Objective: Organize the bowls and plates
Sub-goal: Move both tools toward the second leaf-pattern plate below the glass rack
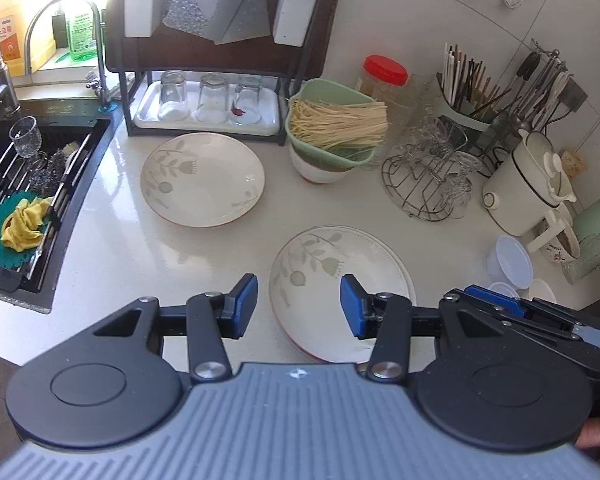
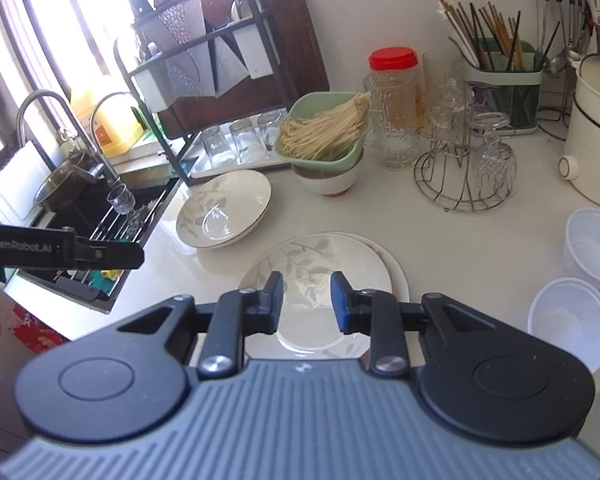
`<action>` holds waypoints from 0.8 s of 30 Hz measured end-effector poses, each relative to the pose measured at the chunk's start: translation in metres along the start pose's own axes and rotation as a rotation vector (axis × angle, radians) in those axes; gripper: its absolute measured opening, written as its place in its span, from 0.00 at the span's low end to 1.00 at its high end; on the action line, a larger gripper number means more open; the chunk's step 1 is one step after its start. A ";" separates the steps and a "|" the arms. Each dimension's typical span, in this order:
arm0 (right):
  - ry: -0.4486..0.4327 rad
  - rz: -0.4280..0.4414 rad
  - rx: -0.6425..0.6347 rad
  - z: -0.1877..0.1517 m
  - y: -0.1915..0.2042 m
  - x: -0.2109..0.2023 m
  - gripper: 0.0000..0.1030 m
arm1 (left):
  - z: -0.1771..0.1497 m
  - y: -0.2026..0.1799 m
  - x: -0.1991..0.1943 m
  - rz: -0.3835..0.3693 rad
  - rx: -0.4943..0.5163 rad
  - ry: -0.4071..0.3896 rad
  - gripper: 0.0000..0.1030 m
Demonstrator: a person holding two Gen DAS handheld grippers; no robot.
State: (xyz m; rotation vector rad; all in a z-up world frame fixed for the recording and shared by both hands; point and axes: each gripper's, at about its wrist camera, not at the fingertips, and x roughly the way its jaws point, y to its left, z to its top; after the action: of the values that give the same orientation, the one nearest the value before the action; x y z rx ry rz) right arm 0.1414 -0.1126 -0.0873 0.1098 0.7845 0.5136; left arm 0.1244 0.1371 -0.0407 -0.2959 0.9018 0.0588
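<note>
With both grippers, left (image 1: 299, 306) and right (image 2: 306, 304), parted and empty above the near plate stack (image 1: 340, 280) on the counter (image 1: 120, 240), a rim grab risks sliding the glossy top plate, or bumping the far plate (image 1: 202, 179) by the bowls (image 1: 324, 168).

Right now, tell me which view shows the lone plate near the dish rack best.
Left wrist view: the lone plate appears nearly top-down, whole and unobstructed. The right wrist view shows the same plate whole too, but smaller, at a slant, with glare.
</note>
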 end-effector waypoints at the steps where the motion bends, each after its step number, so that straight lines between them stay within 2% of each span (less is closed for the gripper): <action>1: 0.006 0.007 -0.001 0.000 0.002 0.003 0.29 | 0.000 0.004 -0.002 0.012 -0.004 0.000 0.53; 5: 0.033 0.041 -0.017 0.003 0.012 0.016 0.29 | 0.003 0.022 -0.005 0.057 -0.020 -0.016 0.53; 10: 0.005 0.045 -0.032 0.008 0.019 0.022 0.29 | 0.017 0.047 0.008 0.028 -0.091 -0.009 0.53; 17: 0.000 0.033 -0.048 0.020 0.029 0.035 0.29 | 0.041 0.056 0.024 -0.009 -0.033 -0.011 0.54; 24: -0.006 0.069 -0.041 0.029 0.051 0.053 0.29 | 0.065 0.079 0.045 -0.040 -0.009 0.014 0.54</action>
State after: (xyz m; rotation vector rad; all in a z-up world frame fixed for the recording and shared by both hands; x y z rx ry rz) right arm 0.1731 -0.0396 -0.0868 0.1008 0.7660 0.5946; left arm 0.1880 0.2271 -0.0561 -0.3223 0.9094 0.0241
